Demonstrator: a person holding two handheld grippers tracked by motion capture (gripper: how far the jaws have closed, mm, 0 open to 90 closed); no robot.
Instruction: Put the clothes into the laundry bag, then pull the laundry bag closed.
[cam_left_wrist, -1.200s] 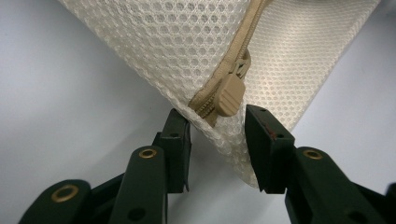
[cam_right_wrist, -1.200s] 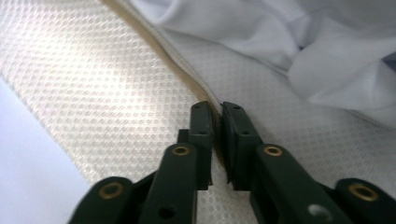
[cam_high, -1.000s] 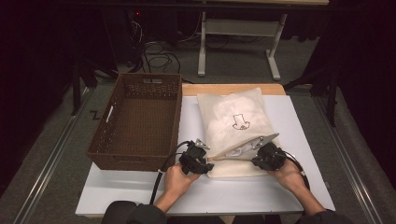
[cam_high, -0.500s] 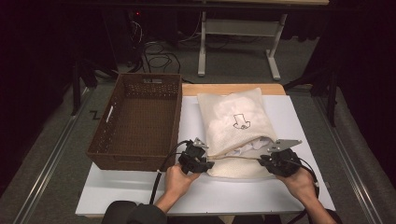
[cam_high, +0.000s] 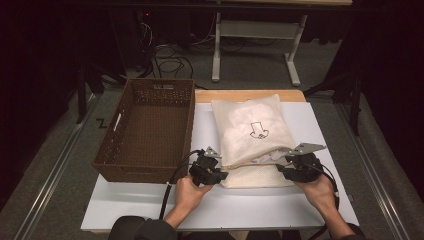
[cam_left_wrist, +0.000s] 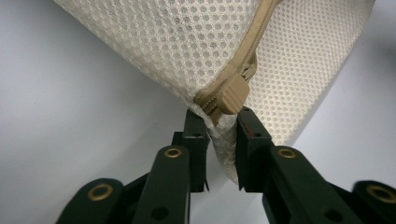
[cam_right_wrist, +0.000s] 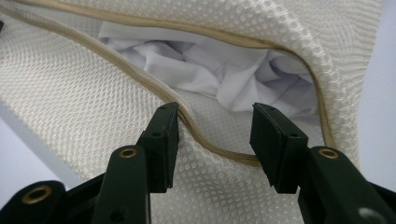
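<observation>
left claw: pinching mesh bag corner | zipper pull: just above the tips | desk: beneath

Cream mesh cloth bag, brown woven wicker basket, smooth matt white table.

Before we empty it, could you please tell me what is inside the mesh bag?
Through the unzipped mouth of the mesh bag, crumpled white cloth shows. How much lies deeper, and whether anything else is packed in, is hidden by the mesh.
</observation>
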